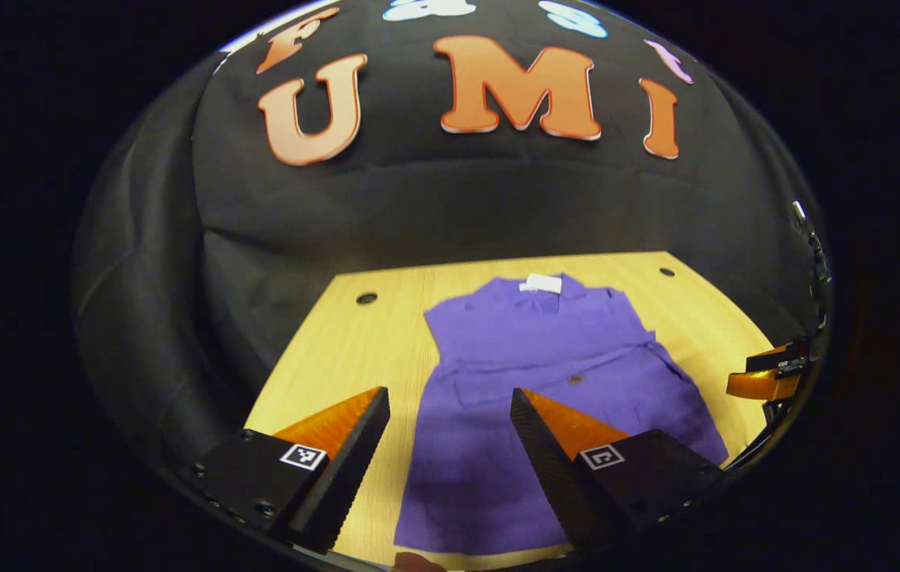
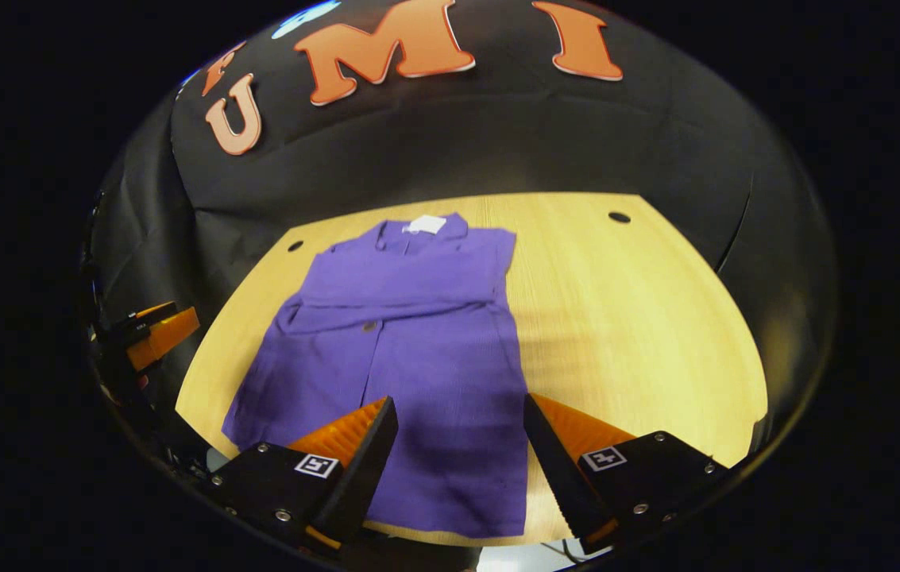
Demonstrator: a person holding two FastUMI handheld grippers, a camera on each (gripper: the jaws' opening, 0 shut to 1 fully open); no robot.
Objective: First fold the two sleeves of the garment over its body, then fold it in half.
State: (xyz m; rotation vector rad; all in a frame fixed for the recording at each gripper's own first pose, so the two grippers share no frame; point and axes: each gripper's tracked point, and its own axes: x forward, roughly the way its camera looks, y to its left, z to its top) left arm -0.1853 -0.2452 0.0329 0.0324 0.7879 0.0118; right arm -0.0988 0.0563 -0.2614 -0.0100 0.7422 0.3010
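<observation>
A purple button-front shirt (image 1: 553,373) lies flat on the light wooden tabletop (image 1: 338,349), collar toward the booth's black back wall and hem toward the near edge. A small white label (image 1: 542,284) sits at the collar. Both sleeves appear already folded across the chest, forming a horizontal band just above a dark button (image 1: 574,379) on the placket; the body itself is unfolded, at full length.

In the left gripper view, the left tongs (image 1: 450,413) hover above the near part of the shirt with the jaws spread wide, nothing between them. One finger is over bare wood beside the shirt's edge, the other over the purple cloth. Whether either finger touches the fabric cannot be told. The right tongs show at the far right rim of this view, too cut off to judge.

In the right gripper view, the right tongs (image 2: 461,417) likewise stand wide apart and empty, straddling the lower hem area of the shirt (image 2: 402,334), near its side edge that borders the bare tabletop (image 2: 632,318). The left tongs (image 2: 160,334) show at the left edge of this view, beside the shirt's other side. Two dark round holes (image 2: 619,217) mark the tabletop's far corners.
</observation>
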